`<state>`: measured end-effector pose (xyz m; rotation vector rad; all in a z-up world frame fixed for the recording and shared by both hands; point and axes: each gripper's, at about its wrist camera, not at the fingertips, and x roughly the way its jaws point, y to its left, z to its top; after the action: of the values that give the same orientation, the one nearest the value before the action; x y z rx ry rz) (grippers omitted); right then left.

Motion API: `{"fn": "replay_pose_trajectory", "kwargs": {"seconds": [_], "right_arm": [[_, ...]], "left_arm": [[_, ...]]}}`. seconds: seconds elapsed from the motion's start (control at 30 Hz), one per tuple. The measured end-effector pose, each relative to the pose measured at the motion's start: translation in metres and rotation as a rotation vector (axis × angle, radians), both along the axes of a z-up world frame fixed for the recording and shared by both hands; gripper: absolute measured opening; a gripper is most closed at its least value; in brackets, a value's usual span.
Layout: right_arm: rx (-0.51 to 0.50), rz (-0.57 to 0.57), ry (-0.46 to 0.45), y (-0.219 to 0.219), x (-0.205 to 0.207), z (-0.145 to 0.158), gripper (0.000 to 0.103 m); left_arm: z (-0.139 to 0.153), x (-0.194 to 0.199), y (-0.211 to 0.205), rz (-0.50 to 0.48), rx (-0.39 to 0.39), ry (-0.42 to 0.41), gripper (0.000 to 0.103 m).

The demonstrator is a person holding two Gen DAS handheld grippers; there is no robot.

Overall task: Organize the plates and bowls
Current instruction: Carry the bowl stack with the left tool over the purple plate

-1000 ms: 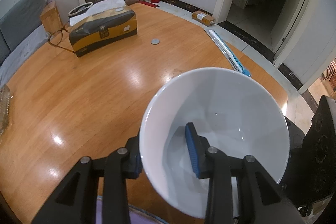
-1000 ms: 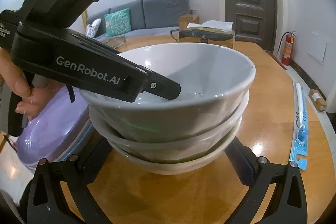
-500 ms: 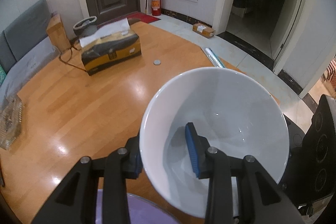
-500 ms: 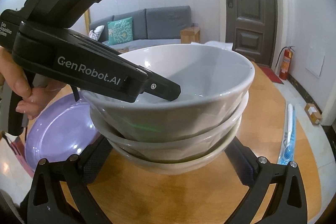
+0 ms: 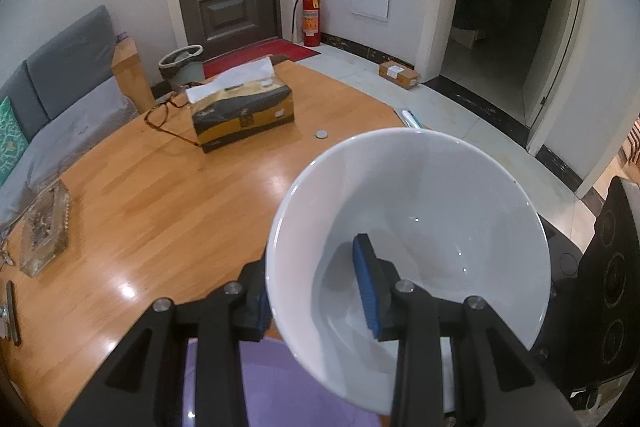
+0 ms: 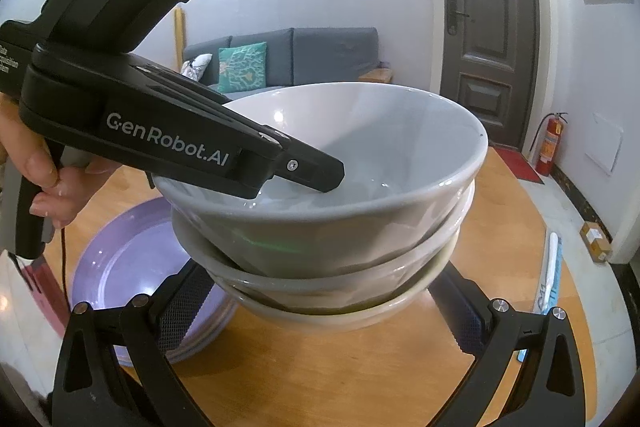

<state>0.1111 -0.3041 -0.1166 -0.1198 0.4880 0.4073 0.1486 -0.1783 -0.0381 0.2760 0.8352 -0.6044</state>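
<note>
A stack of three white bowls (image 6: 332, 235) hangs above the wooden table (image 6: 360, 367). My left gripper (image 5: 316, 291) is shut on the near rim of the top bowl (image 5: 420, 227), one blue pad inside, one outside; its black body (image 6: 160, 131) shows in the right wrist view. My right gripper (image 6: 320, 311) is shut on the stack, its fingers against the sides of the lowest bowl. A purple plate (image 6: 128, 267) lies on the table left of and below the stack; its edge also shows in the left wrist view (image 5: 280, 387).
A tissue box (image 5: 242, 115), glasses (image 5: 164, 113) and a coin (image 5: 321, 134) lie on the far side of the table. A glass tray (image 5: 44, 227) stands at the left edge. A toothbrush package (image 6: 550, 279) lies at the right.
Both grippers have risen with the bowl stack and drawn back toward the purple plate. More of the plate, the room and the table shows now.
</note>
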Motion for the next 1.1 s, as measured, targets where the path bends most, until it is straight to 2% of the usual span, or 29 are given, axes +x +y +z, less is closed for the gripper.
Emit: {"fn": "replay_pose_trajectory", "kwargs": {"seconds": [0.5,1.1], "right_arm": [[-0.021,0.083,-0.025,0.05,-0.003,0.013,0.102],[-0.061,0.172,0.02,0.097,0.013,0.01,0.102]], "left_arm": [[0.014,-0.022,0.063,0.081,-0.011,-0.026,0.032],[-0.007,-0.031,0.125,0.159,-0.051,0.012,0.032]]}}
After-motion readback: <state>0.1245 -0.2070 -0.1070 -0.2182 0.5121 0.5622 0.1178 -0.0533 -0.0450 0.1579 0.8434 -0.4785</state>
